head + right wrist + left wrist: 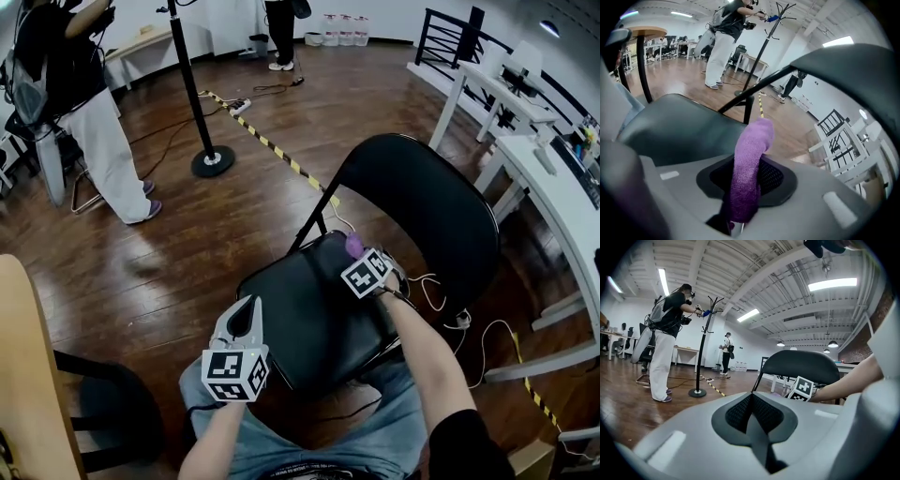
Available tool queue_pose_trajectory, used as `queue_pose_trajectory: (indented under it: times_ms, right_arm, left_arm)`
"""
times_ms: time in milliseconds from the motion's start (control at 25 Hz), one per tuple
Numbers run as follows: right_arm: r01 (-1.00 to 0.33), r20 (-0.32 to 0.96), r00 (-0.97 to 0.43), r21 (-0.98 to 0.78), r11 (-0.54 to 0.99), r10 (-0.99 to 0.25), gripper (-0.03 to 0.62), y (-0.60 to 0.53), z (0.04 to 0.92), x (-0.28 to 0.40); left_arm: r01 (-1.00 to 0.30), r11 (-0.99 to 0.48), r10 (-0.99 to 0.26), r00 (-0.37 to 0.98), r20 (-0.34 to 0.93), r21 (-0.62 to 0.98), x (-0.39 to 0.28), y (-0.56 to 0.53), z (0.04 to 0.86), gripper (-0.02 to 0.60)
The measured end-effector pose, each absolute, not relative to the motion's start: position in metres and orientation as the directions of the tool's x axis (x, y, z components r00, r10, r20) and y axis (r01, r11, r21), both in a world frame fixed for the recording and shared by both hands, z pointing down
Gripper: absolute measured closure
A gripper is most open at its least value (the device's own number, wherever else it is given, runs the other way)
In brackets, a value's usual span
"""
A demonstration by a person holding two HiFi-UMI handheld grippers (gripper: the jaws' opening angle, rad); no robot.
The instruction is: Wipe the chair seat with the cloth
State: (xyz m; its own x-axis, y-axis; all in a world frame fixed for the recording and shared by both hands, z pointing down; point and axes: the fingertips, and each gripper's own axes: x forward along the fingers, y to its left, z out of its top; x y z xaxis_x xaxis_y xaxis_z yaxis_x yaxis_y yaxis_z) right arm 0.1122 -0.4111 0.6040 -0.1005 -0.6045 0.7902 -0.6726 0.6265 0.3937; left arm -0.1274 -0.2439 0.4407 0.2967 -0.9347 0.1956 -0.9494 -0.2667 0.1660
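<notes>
While the right gripper point(359, 255) pinches the purple cloth point(353, 246) between its jaws at the back of the seat point(300, 323), just below the backrest point(422, 211), the wipe looks to be at the far end of a stroke or only starting. Whether the cloth touches the seat, I cannot tell. The left gripper point(246, 314) hovers over the seat's front left edge, jaws together on nothing. Next, the cloth likely needs pressing down and drawing forward across the seat.
</notes>
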Motion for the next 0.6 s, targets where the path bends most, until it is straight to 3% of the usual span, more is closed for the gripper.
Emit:
queue_pose_trajectory:
  times_ms: [600]
  right_arm:
    - [-0.702, 0.821, -0.078, 0.357, 0.616, -0.565, 0.493, -0.399, 0.648, 0.126]
  left_arm:
    - [-0.952, -0.27, -0.925, 0.298, 0.234, 0.146, -0.113, -0.243, 0.453, 0.578]
